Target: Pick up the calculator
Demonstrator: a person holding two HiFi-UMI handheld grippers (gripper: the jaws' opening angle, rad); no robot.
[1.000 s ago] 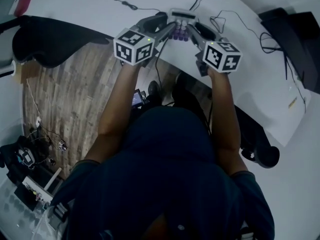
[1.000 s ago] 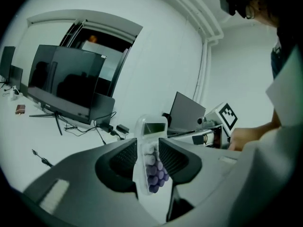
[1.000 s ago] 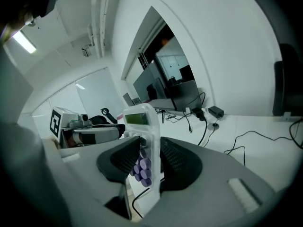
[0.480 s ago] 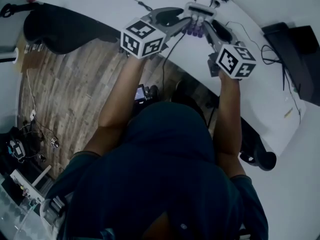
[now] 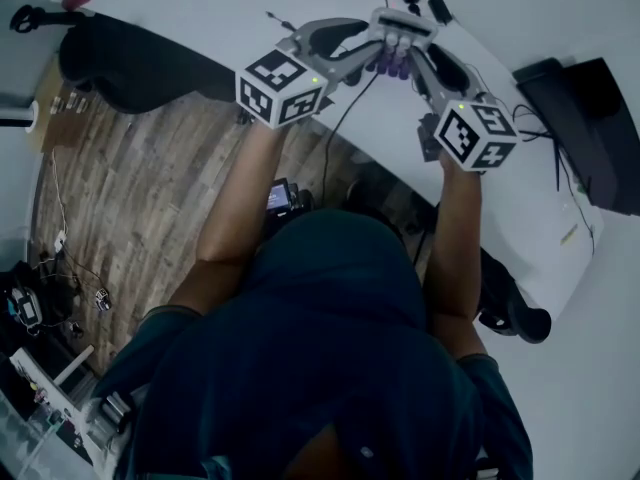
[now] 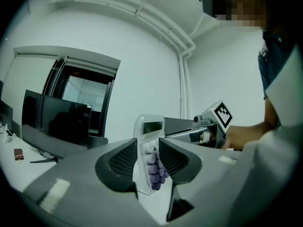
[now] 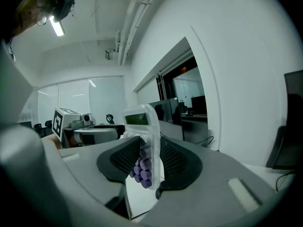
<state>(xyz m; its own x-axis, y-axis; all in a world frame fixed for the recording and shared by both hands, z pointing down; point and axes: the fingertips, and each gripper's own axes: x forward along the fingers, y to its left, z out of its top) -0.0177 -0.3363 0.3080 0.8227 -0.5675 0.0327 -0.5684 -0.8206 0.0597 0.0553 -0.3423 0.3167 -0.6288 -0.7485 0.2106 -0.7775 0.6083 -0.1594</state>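
The white table (image 5: pixel 200 18) is the biggest thing here, and it lies under and ahead of both grippers. Cables lie on it.

The left gripper (image 6: pixel 147 159) and the right gripper (image 7: pixel 150 161) point at each other with their tips close together. Each one pinches the calculator (image 5: pixel 401 36). The calculator sits right between the two tips, up in the air and off the table. It stands up tall, with its little screen (image 6: pixel 152 126) above the pads and its purple keys (image 7: pixel 141 168) down between them. In each gripper, one pad looks to press the key side and the other the back.

I think the calculator is light and stiff, so it will not bend or sag. Its clear shell looks smooth, so it may slip if the squeeze is weak. The screen could crack, and the keys can get pushed in.

The best place to hold is low on the body, away from the screen. A soft, even squeeze from both sides should keep it from tipping.
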